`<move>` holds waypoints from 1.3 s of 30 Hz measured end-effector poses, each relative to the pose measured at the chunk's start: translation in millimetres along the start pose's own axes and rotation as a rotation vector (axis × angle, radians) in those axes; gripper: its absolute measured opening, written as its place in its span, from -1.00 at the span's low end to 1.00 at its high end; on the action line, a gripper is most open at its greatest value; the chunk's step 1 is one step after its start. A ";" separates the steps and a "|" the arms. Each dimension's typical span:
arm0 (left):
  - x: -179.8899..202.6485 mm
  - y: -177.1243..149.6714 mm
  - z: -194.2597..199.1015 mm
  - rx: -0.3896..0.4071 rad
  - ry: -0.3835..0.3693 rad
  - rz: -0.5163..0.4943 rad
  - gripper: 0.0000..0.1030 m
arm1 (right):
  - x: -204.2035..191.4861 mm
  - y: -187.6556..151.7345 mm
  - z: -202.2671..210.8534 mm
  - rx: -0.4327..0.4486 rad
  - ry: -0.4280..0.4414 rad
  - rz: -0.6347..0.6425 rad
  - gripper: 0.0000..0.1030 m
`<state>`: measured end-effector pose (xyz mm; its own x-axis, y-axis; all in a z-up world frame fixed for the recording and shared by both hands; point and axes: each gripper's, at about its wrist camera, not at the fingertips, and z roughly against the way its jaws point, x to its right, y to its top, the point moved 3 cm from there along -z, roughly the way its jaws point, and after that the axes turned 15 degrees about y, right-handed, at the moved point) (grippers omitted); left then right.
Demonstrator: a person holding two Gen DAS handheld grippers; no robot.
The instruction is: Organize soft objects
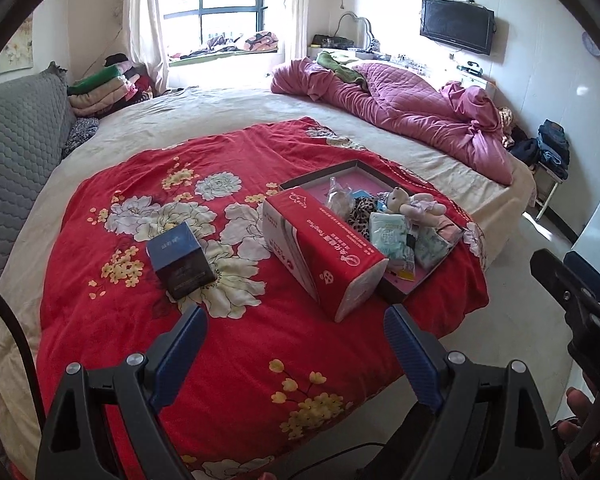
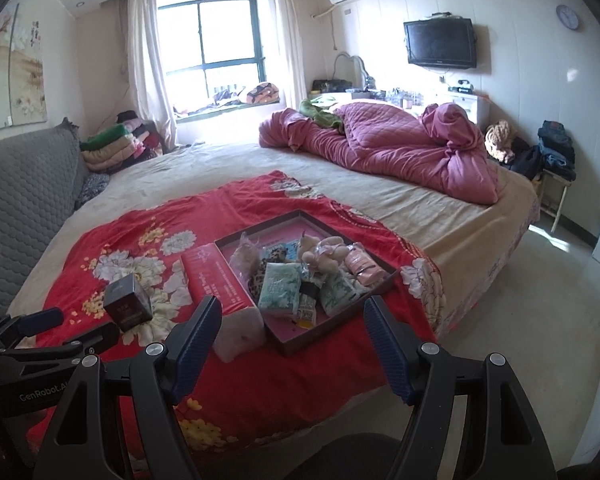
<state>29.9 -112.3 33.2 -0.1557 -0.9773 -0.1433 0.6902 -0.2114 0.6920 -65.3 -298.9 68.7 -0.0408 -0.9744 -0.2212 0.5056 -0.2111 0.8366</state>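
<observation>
Both grippers hover off the bed's near edge, fingers spread wide, nothing held. Soft stuff, i.e. teddy bear (image 2: 320, 254), tissue packs (image 2: 279, 288) & leopard cloth (image 2: 266, 270), sits piled in the shallow tray (image 2: 340, 312) on the red blanket (image 1: 140, 320). Tray lies straight ahead of right gripper (image 2: 292, 332), up & right of left gripper (image 1: 296, 344), so right looks nearer. Red tissue box (image 1: 320, 256) runs lengthwise along tray's left rim, touching it.

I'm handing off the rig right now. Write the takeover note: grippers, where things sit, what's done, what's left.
Left gripper and right gripper: both open, empty, hovering above the red floral blanket.
Shallow dark-rimmed pink tray holds the beige teddy bear, leopard-print cloth, pale green tissue packs and pink bundle.
Outside the tray: red tissue pack against its edge, dark blue box apart.
Left: the red pack, likely.
</observation>
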 end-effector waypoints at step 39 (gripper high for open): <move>17.3 -20.5 -4.2 -0.013 0.010 -0.023 0.74 | 9.3 -36.9 -17.4 -0.082 0.015 -0.012 0.45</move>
<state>16.0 -124.9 13.6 -0.1643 -0.9724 -0.1659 0.6960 -0.2334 0.6790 -69.3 -298.8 27.1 -0.0350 -0.9704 -0.2390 0.5743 -0.2152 0.7899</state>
